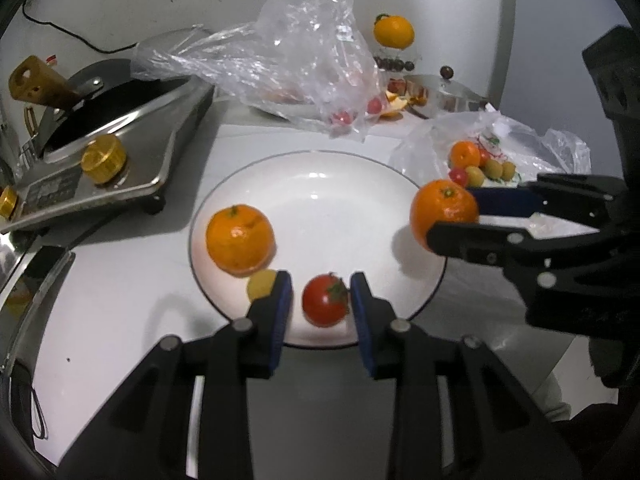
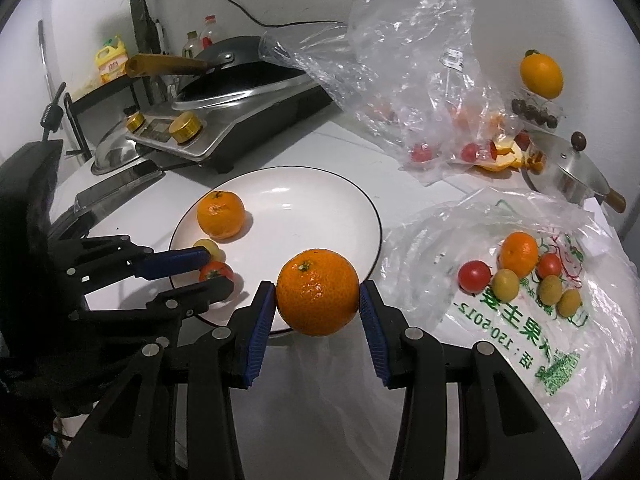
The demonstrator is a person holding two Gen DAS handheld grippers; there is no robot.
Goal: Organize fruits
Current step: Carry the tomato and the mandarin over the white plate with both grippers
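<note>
Orange mandarin (image 2: 318, 293) clamped in your R gripper (image 2: 318, 300) heads for plate (image 1: 320, 184) at 9 o'clock, w/ L gripper (image 1: 322, 300) slack around tomato (image 1: 325, 300), apparently just set down.

Plate (image 1: 320, 184): glossy white glazed ceramic. Mandarins (image 2: 318, 298): dimpled, shiny peel. Tomato (image 1: 325, 300): smooth, glossy. Bags (image 2: 420, 60): crinkled clear plastic. Cooker (image 1: 132, 136): brushed metal, brass-look knobs. Fingers (image 1: 362, 304): ribbed blue pads.

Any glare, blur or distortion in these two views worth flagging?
Left wrist view: heavy fisheye bending with dark corners, glare streaks on the plate, and the tomato between the left tongs is slightly soft. Right wrist view: sharper; the orange is crisp and the clear bag glints.
</note>
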